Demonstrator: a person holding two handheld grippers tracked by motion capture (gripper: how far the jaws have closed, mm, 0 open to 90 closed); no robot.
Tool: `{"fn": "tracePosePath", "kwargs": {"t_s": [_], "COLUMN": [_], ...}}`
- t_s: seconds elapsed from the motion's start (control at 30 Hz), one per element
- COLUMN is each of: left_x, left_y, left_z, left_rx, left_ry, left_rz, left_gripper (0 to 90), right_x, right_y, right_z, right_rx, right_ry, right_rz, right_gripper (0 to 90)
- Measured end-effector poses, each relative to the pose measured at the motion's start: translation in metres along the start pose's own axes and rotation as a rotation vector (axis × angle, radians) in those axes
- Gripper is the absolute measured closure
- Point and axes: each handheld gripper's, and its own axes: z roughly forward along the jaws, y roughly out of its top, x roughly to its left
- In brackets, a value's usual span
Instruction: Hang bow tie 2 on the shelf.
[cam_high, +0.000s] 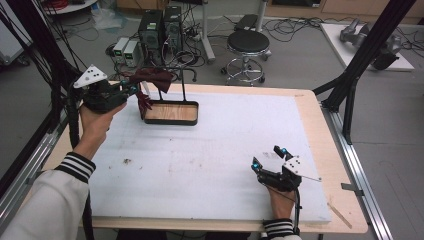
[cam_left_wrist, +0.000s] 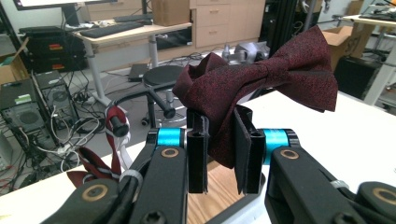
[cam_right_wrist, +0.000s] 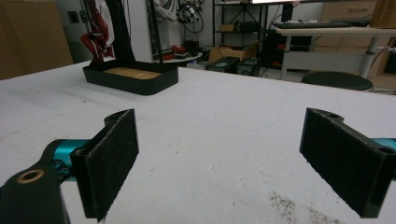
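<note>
Left tool (cam_left_wrist: 219, 154) raised, clamping bow tie (cam_left_wrist: 261, 77); right tool (cam_right_wrist: 224, 163) low, jaws apart.

light: even, overhead, staying soft | shadows: showing faint | glare: mat (cam_high: 210, 150) washing out pale | blur: jaws softening up close (both gripper views)

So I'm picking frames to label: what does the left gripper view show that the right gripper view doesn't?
Left gripper view: the left gripper shut on a dark red bow tie, with a striped red tie hanging at lower left. Right gripper view: the right gripper, jaws wide apart with nothing between them, over the white table top. Both: the black stand's wooden tray.
</note>
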Motion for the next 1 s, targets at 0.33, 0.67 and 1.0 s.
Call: {"fn": "tracePosePath", "kwargs": {"t_s": [0.33, 0.67, 1.0], "left_x": [-0.003, -0.003, -0.005], "left_y": [0.003, -0.003, -0.008], "left_z": [0.017, 0.03, 0.04], "left_rx": [-0.014, -0.003, 0.028], "left_ry": [0.035, 0.062, 0.084], "left_rz": [-0.01, -0.019, 0.002], "left_gripper": [77.2, 77.3, 77.3], "right_x": [0.0, -0.001, -0.001], "right_y": [0.0, 0.0, 0.0], "right_z": [0.0, 0.0, 0.0], "right_rx": [-0.002, -0.002, -0.002], "right_ry": [0.001, 0.002, 0.002], "right_rz": [0.006, 0.008, 0.008], "right_gripper": [11.0, 10.9, 10.9]}}
